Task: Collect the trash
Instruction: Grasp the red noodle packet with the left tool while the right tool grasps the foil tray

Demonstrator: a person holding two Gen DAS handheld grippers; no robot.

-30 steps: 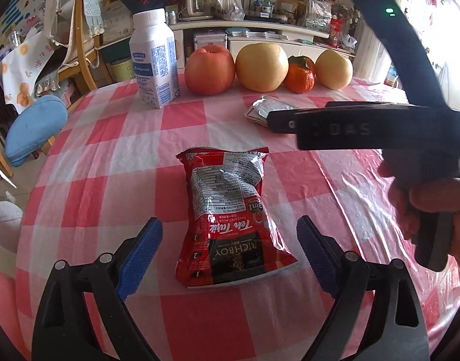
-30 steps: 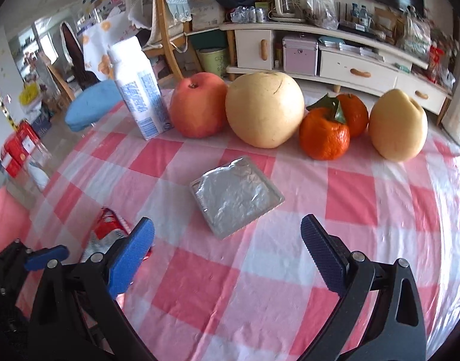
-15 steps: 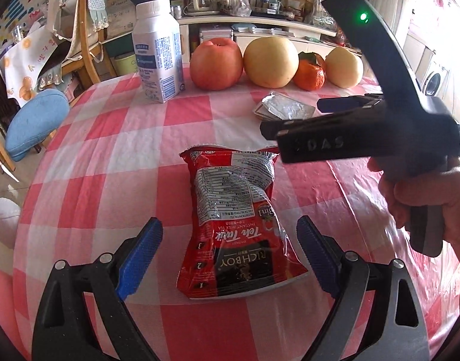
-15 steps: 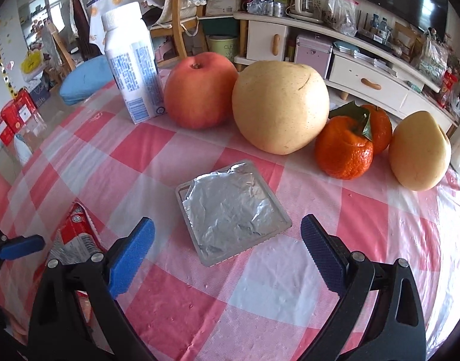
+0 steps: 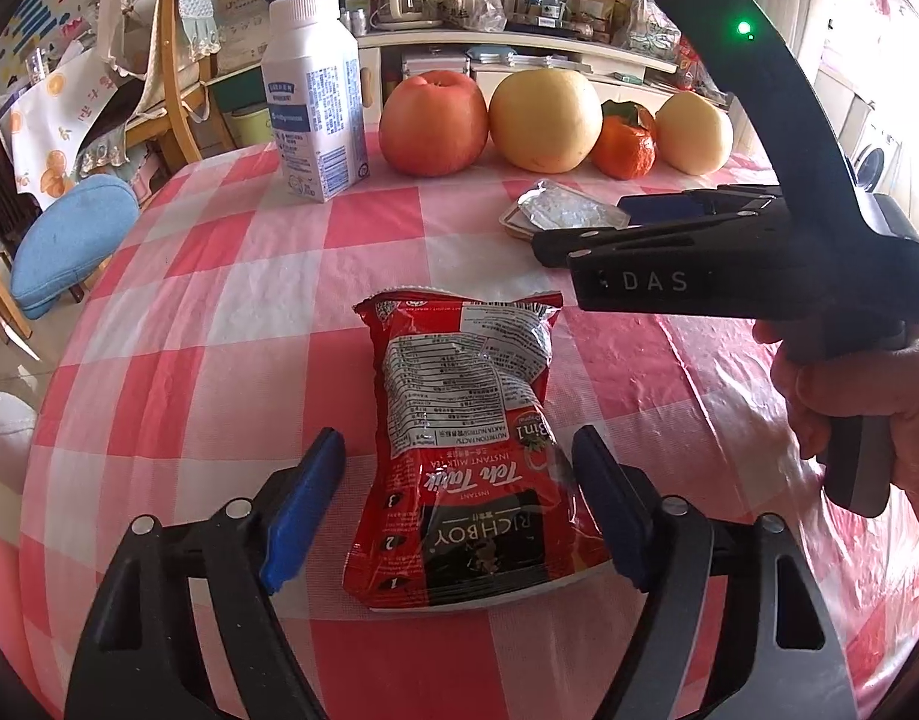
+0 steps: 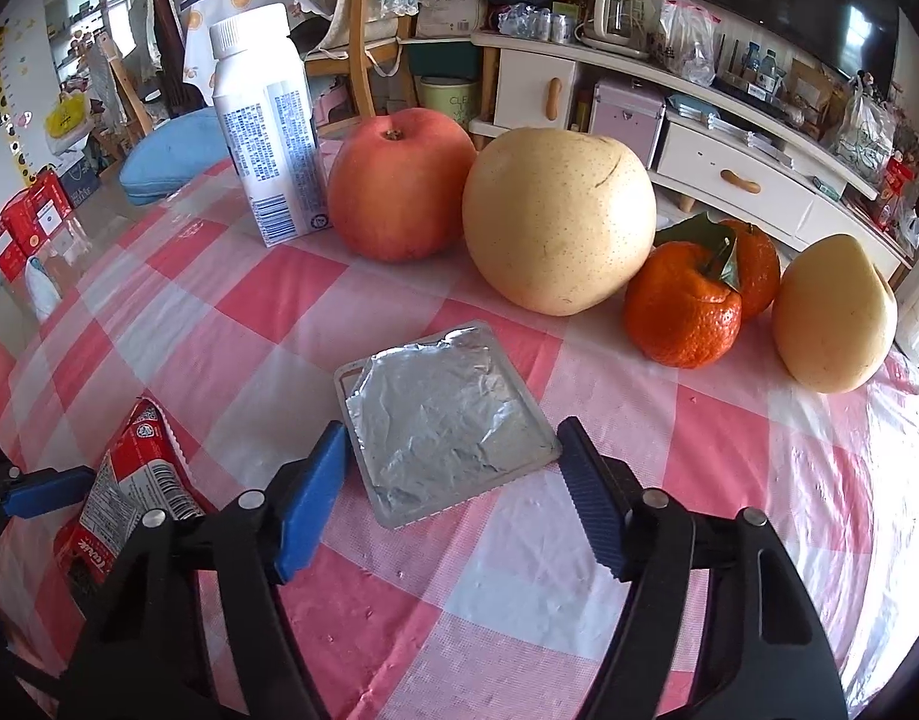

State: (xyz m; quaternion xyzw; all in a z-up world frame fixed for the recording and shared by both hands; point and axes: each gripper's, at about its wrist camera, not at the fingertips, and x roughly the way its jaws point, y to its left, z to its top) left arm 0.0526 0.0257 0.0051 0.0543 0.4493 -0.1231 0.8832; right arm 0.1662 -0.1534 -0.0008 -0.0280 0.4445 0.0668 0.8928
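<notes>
The red snack packet [image 5: 468, 450] is straddled by the left tongs [image 5: 459, 498], whose jaws are closing with pads not yet pressing. The foil tray [image 6: 441, 417], behind the packet on the worktop [image 5: 219, 276], is framed by the right tongs [image 6: 450, 474], likewise closing, apart.

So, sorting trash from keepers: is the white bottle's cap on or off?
On. The white bottle stands upright with its cap on top; full or empty, cannot tell.

We are seeing a pink-and-white checked tablecloth [image 5: 231, 276], a red, black and silver packet [image 5: 468, 456] at centre, a silver foil tray [image 6: 441, 414], and blue gripper pads [image 6: 312, 498].
</notes>
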